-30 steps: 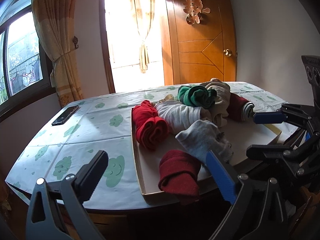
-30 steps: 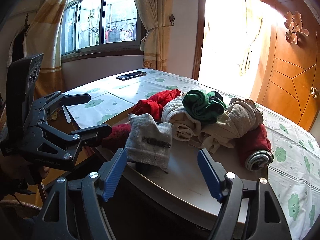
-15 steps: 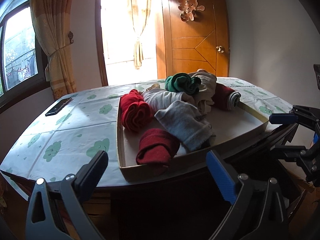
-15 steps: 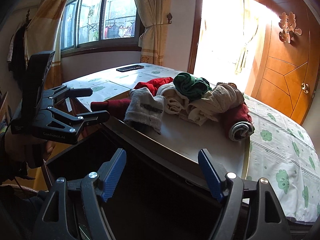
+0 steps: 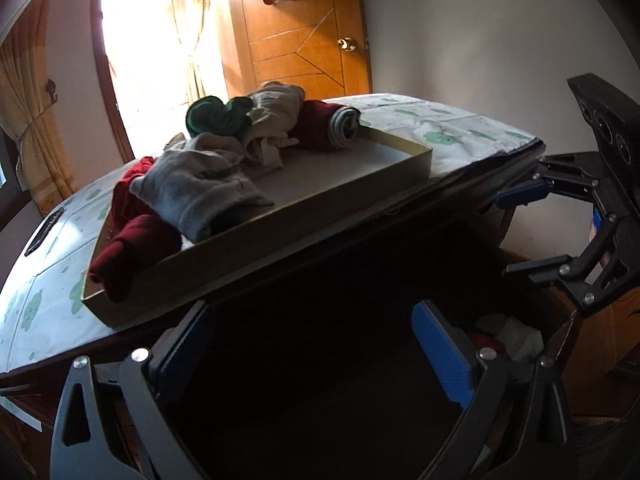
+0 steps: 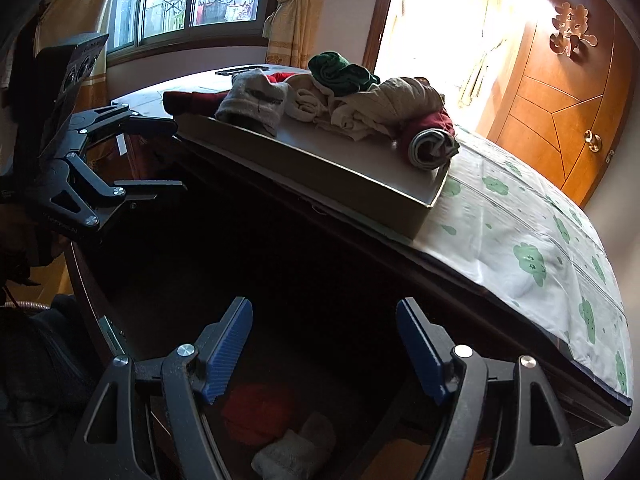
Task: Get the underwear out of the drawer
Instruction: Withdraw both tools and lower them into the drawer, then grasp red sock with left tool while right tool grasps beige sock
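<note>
Sunlight is pouring through the doorway beside the wooden door (image 5: pixel 296 44) at the top of both views, and the table (image 6: pixel 520 240), covered in a white cloth printed with green clouds, is filling the middle of each frame. On it a shallow cardboard tray (image 5: pixel 304 216) is sitting, carrying rolled garments: a dark red bundle (image 5: pixel 132 252) hanging over its lower left corner in the left view, a grey piece (image 5: pixel 196 188) just beside it, a green roll (image 5: pixel 216 116) on top of the pile, and a red-and-grey roll (image 6: pixel 432 140) near the tray's right end in the right view. A phone (image 5: pixel 42 232) is lying at the left edge of the left view.

Below the table edge the open drawer (image 6: pixel 108 336) is lying in deep shadow (most of its inside is too dark to read). Underwear is showing in it at the bottom of the right view: a red bundle (image 6: pixel 260 412) touching a white one (image 6: pixel 296 452).

The right tongs (image 6: pixel 324 352) are hanging above the drawer with their blue pads spread, gripping nothing. The left tongs (image 5: pixel 316 356) are also spread wide and empty, low in the left view
</note>
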Motion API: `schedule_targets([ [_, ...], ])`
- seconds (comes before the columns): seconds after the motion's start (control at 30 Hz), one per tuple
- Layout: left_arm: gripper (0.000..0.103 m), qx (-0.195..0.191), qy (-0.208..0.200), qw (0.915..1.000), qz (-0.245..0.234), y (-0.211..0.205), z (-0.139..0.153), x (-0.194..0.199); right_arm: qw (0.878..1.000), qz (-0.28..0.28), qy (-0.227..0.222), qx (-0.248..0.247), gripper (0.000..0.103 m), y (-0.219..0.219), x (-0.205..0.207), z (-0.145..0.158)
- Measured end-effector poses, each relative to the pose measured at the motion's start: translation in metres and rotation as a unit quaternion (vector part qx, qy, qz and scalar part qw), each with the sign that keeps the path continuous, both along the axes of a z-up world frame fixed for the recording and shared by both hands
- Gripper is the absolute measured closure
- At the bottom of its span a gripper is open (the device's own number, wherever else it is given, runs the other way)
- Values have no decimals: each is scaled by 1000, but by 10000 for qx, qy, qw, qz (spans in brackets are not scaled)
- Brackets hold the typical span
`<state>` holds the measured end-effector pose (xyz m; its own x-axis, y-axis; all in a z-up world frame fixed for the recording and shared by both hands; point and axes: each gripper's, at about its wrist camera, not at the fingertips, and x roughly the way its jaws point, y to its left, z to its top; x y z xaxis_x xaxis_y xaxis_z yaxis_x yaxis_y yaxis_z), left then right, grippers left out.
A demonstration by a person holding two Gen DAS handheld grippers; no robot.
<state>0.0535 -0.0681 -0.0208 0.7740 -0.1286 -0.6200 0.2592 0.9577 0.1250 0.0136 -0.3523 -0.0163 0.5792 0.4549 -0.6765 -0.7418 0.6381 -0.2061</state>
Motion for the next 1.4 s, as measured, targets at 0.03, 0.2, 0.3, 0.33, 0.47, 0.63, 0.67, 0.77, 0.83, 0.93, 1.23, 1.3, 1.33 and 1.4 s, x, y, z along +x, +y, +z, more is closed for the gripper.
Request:
schedule_targets([
  [0.03, 3, 12, 222, 9995, -207, -9, -6, 3, 9999, 43, 61, -109, 27, -3, 0, -3],
  [0.2, 3, 253, 1071, 9891, -977, -51, -32, 9, 9958, 413, 378, -722, 27, -14, -2, -13],
  [0.3, 3, 320, 1487, 9792, -1346, -71, -41, 14, 9935, 466, 352, -974, 27, -21, -1, -13],
  [0.33, 3, 290, 1623, 9761, -1419, -76, -43, 18, 9933, 451, 354, -1003, 27, -23, 0, -11],
  [0.47, 4, 339, 1973, 9672, -1566, -96, -52, 31, 9942, 377, 351, -943, 27, -34, 4, -7],
  [0.63, 11, 438, 2414, 9544, -1703, -114, -67, 42, 9944, 435, 406, -873, 27, -41, 2, -8],
  [0.67, 14, 411, 2547, 9503, -1743, -117, -72, 44, 9942, 448, 418, -884, 27, -41, 5, -9],
  [0.77, 25, 317, 2920, 9390, -1790, -122, -85, 51, 9943, 459, 460, -843, 27, -45, 6, -12],
  [0.83, 27, 255, 3079, 9331, -1842, -128, -90, 53, 9945, 462, 473, -817, 27, -44, 10, -12],
  [0.93, 27, 227, 3252, 9260, -1906, -138, -98, 56, 9949, 448, 459, -784, 27, -47, 5, -13],
  [1.23, 44, -49, 3788, 9006, -2132, -154, -112, 68, 9933, 541, 502, -887, 27, -49, 3, -18],
  [1.3, 60, 37, 3858, 8986, -2088, -156, -117, 70, 9931, 549, 523, -893, 27, -50, 3, -19],
  [1.33, 60, -11, 3913, 8960, -2099, -155, -119, 73, 9929, 552, 535, -907, 27, -49, 2, -20],
  [1.4, 60, -104, 3948, 8951, -2071, -156, -121, 76, 9921, 581, 578, -946, 27, -48, 2, -22],
])
